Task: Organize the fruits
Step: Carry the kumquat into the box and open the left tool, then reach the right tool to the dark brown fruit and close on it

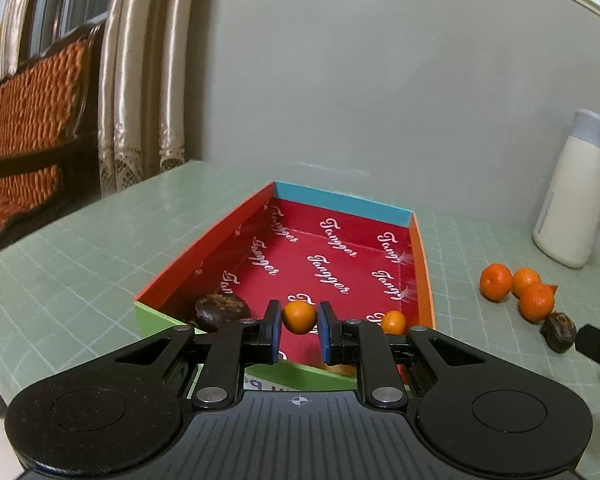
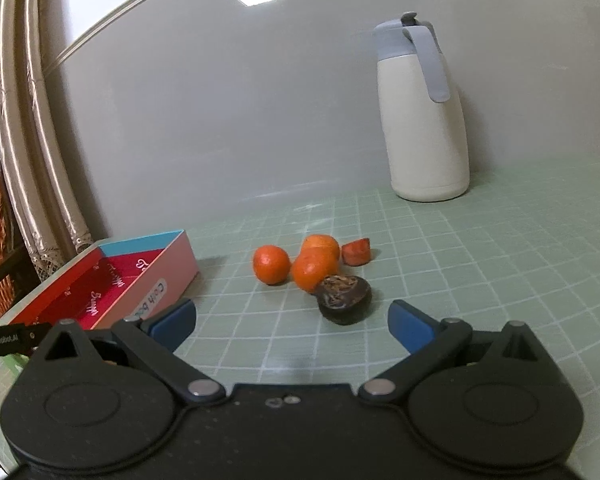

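While the left hand-held gripper (image 1: 299,322) pinches a small orange (image 1: 299,317) over the box's near rim (image 1: 160,318), the right hand-held gripper (image 2: 292,320) gapes wide.

fruit (image 1: 340,369) behind gripper (image 1: 299,330), mostly hidden

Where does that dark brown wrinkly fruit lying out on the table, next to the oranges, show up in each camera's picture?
Left wrist view: dark fruit at the far right edge, just below the oranges.
Right wrist view: dark fruit near the middle, ahead of the open right claw.
Shared landmark: the white jug.
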